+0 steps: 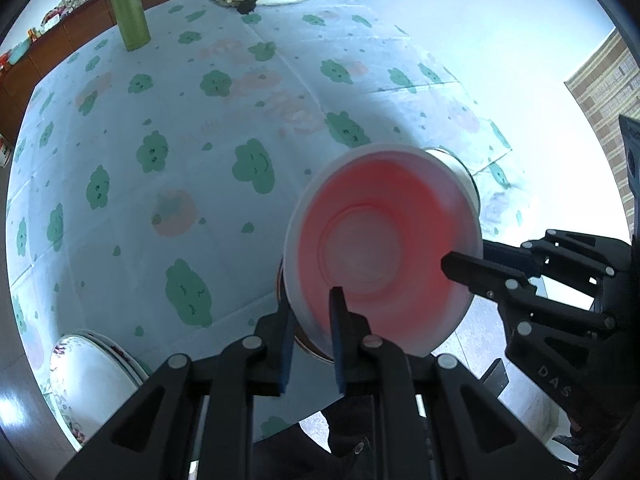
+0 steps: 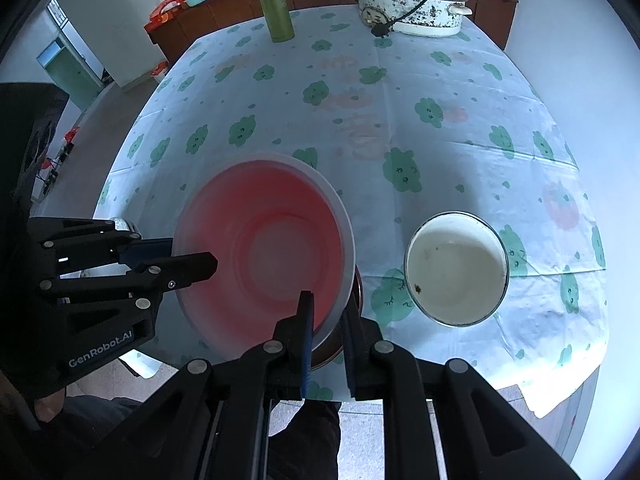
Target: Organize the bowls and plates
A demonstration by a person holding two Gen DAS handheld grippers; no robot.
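Left hand-held gripper (image 1: 312,320): jaws closed on the near rim of the pink bowl (image 1: 380,252).
Right hand-held gripper (image 2: 326,320): jaws clamped on the same bowl's (image 2: 264,256) rim, opposite side.
Pink bowl: translucent, pale rim, blurred; tilted above the surface's near edge, over a brown dish barely visible beneath.
White bowl (image 2: 456,268): dark-rimmed, speckled inside, near the near edge.
Floral plate (image 1: 88,380): at the near edge.
Surface (image 2: 400,92): pale cloth with green clouds.
Far edge: green flask (image 2: 276,10), speckled electric pot (image 2: 412,4).
Room: white walls, wooden sideboard (image 2: 200,20).
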